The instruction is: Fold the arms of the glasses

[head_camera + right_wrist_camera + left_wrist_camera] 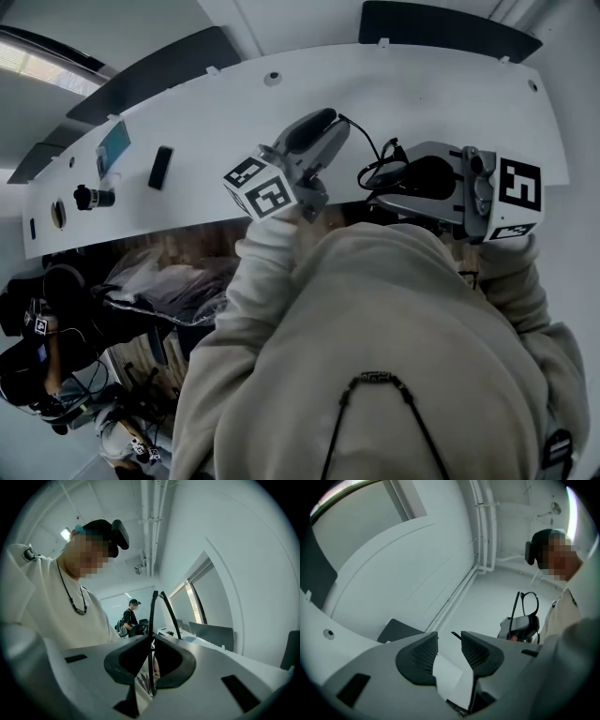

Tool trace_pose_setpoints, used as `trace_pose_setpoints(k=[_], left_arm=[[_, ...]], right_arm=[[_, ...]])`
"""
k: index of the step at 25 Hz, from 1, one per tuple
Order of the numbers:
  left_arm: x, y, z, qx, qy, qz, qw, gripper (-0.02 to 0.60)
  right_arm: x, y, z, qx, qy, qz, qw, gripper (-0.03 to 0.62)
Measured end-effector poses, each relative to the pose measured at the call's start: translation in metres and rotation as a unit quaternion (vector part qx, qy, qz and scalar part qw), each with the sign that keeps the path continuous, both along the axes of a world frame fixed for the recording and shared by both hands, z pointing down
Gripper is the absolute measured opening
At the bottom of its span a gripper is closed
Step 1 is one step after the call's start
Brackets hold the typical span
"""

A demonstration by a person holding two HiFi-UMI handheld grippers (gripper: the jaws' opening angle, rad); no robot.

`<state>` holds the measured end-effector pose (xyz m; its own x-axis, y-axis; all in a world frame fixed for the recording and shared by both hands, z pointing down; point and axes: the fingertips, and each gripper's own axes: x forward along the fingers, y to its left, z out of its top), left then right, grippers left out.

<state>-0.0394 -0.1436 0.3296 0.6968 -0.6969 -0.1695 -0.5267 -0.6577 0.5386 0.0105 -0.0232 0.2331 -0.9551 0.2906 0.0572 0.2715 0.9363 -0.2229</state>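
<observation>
My left gripper (449, 641) has its jaws wide apart, with nothing in them. My right gripper (152, 641) pinches the glasses (152, 620). Both arms seem bent, held up close together.

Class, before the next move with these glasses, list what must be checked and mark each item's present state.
1. Grip: right gripper shut on thin black-framed glasses: ok.
2. Free tool: left gripper open, nothing between its jaws: ok.
3. Aim: glasses in line with left gripper: not ok, they sit off to its right.
4. Arms both folded: cannot tell.
</observation>
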Motion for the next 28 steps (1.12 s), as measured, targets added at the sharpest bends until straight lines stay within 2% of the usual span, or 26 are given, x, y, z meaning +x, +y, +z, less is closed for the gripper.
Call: trace_pose_setpoints(k=[9,11,17,22,24,28], left_arm=[[0.007,0.001,-0.011,0.001,0.021,0.023,0.9995,0.133],[0.007,0.002,-0.016,0.008,0.022,0.021,0.9995,0.08],[0.01,0.004,-0.022,0.04,-0.019,0.023,0.9987,0.063],[0.013,0.005,-0.026,0.037,-0.02,0.033,0.9985,0.059],[0.014,0.003,-0.035,0.052,-0.039,0.034,0.9973,0.051],[0.025,0.01,-0.05,0.091,-0.115,0.041,0.9884,0.046]], right_arm=[[-0.005,0.005,0.002,0.001,-0.001,-0.015,1.0,0.058],[-0.006,0.005,0.004,-0.007,-0.002,-0.016,1.0,0.058],[-0.004,0.004,0.011,-0.021,0.009,-0.014,1.0,0.058],[-0.004,0.001,0.017,-0.047,0.027,-0.016,0.998,0.058],[-0.004,-0.007,0.027,-0.06,0.05,-0.014,0.997,0.058],[-0.005,-0.011,0.045,-0.084,0.075,-0.012,0.994,0.058]])
